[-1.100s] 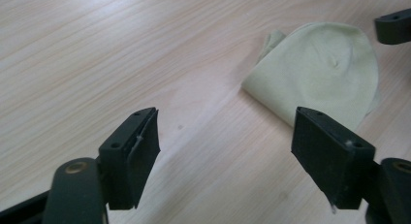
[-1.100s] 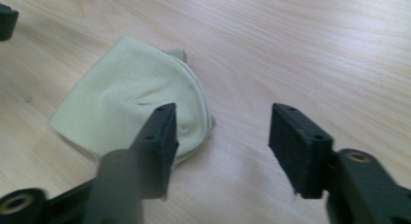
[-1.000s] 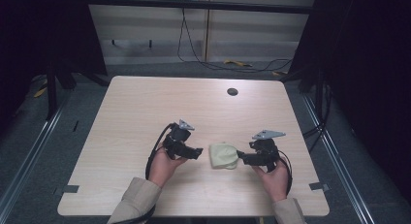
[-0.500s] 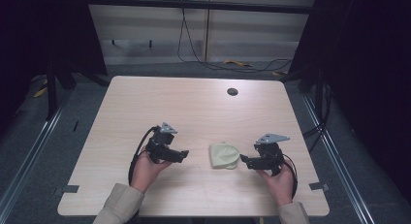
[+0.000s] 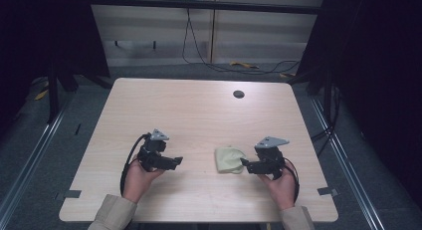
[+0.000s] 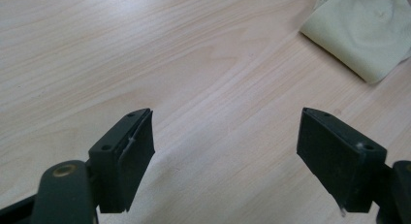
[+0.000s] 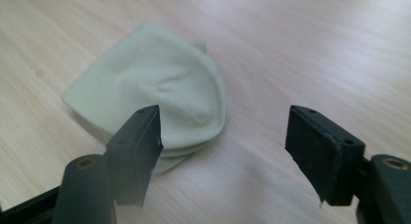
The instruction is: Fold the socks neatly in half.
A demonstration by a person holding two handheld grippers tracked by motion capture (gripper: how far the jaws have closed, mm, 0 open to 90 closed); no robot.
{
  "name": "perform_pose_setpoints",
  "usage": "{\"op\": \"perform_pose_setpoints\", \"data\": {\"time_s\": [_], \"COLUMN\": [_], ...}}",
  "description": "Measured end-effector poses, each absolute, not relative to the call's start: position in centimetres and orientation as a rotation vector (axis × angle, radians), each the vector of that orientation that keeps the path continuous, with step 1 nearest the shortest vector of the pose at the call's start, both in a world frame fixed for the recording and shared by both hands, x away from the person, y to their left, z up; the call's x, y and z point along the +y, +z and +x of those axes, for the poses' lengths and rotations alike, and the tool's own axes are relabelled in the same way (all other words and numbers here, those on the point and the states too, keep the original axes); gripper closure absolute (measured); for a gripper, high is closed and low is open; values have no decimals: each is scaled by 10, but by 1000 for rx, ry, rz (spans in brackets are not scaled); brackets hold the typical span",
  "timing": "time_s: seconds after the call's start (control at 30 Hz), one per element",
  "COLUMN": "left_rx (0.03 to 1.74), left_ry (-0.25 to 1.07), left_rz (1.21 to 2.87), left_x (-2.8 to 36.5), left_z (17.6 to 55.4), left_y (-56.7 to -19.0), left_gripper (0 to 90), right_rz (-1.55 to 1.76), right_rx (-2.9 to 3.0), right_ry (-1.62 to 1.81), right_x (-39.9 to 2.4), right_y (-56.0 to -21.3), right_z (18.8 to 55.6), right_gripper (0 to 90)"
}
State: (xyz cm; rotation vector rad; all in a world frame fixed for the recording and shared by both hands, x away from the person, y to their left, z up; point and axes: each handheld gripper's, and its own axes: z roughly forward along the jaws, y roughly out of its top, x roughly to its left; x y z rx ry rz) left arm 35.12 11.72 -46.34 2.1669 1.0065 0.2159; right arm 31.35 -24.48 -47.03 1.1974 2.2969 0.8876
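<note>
Pale wood-grain bench, rounded corners, standing on grey carpet in a dim room; dark curtains hang to either side, and cables trail along the floor by the far wall. Bench top otherwise bare except for items below.

Count: one cloth, one round dark spot, two claws.

Cloth: pale green, folded into a small soft heap, lying flat on the near half of the bench, right of centre. In the right gripper view the folded layers show at its near edge.

Round dark spot: far side of the bench, well apart from everything else.

My left claw: jaws wide apart, nothing between them, only bare wood beneath. It sits well to the left of the cloth, which shows at the upper right corner of the left gripper view.

My right claw: jaws have just been opening and now stand wide, gripping nothing. Tips sit just beside the cloth's right edge.

Nothing stands between either claw and the cloth.
</note>
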Motion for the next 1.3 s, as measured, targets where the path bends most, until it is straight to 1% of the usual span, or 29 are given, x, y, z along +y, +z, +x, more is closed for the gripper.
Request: {"op": "perform_pose_setpoints", "data": {"time_s": [0.17,0.23,0.27,0.37,0.4,0.43,0.5,0.6,0.77,0.8,0.83,1.0,1.3], "left_rx": [994,997,998,1008,1014,1014,1012,1025,1030,1028,1033,1019,992], "left_ry": [228,234,236,234,228,228,228,227,239,240,246,243,270], "left_rz": [2164,2155,2154,2158,2144,2144,2152,2138,2140,2143,2137,2136,2137], "left_x": [121,123,124,126,127,127,130,136,144,145,147,155,176], "left_z": [347,346,345,344,343,343,342,342,339,339,338,336,335], "left_y": [-461,-461,-461,-463,-465,-465,-466,-470,-473,-474,-475,-477,-484], "left_gripper": [211,211,211,211,211,212,212,212,211,211,211,187,170], "right_rz": [1129,1135,1133,1118,1120,1120,1108,1078,1171,1200,1200,1264,1323], "right_rx": [2367,2349,2293,2272,2293,2293,2351,2355,2296,2284,2284,2254,2259], "right_ry": [739,777,846,848,827,827,753,748,906,928,928,975,942], "right_x": [-243,-244,-242,-235,-229,-229,-223,-227,-253,-266,-266,-298,-322], "right_y": [-483,-479,-468,-463,-469,-469,-482,-481,-470,-468,-468,-469,-476], "right_z": [308,307,310,316,323,323,323,316,305,300,300,286,273], "right_gripper": [282,282,271,267,265,265,276,272,254,242,242,220,199]}}
